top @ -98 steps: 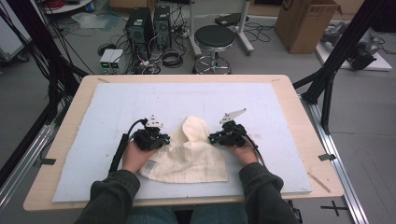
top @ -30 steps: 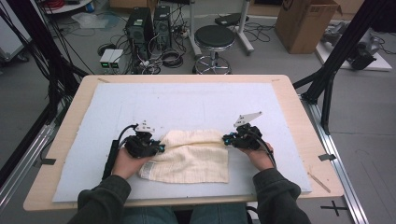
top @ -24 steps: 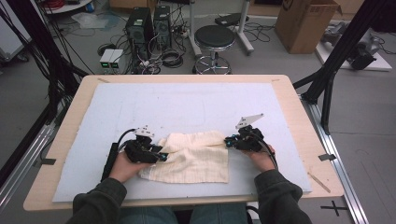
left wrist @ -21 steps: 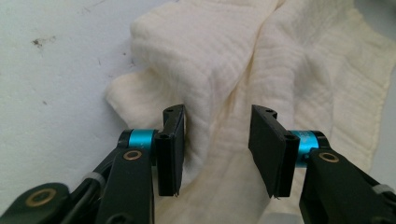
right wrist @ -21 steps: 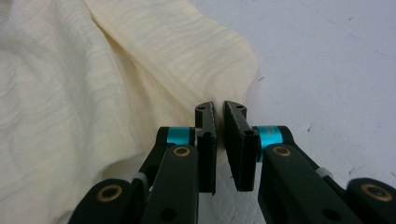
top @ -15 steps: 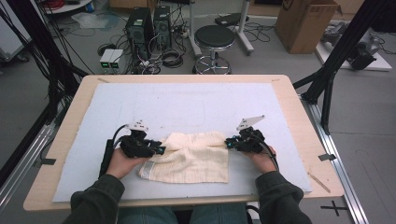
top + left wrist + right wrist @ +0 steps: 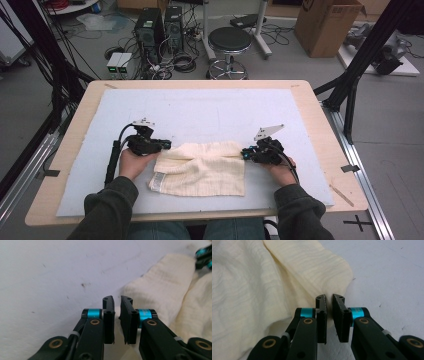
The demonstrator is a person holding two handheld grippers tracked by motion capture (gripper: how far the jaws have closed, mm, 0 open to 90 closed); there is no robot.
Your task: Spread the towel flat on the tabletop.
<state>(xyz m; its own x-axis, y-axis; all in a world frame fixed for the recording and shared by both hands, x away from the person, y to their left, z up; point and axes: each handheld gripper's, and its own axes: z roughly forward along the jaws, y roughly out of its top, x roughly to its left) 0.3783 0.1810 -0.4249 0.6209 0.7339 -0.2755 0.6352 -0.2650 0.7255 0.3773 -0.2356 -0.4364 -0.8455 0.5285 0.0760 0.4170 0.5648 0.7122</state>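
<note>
Two grippers flank a cream towel (image 7: 202, 167) on the white mat (image 7: 210, 110); left gripper (image 7: 165, 144) at its left edge, jaws just narrowed, nothing between; right gripper (image 7: 245, 154) at its right corner, nearly closed, empty.

You're in a lab: computer towers (image 7: 160, 25), tangled cables (image 7: 182, 52), black frame struts (image 7: 370, 55), a cardboard box (image 7: 325, 25).

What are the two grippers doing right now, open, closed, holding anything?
Left gripper: jaws have just been closing, narrow gap, at the cream cloth's corner; grip unclear.
Right gripper: shut at the cloth's other corner; grip unclear.
</note>
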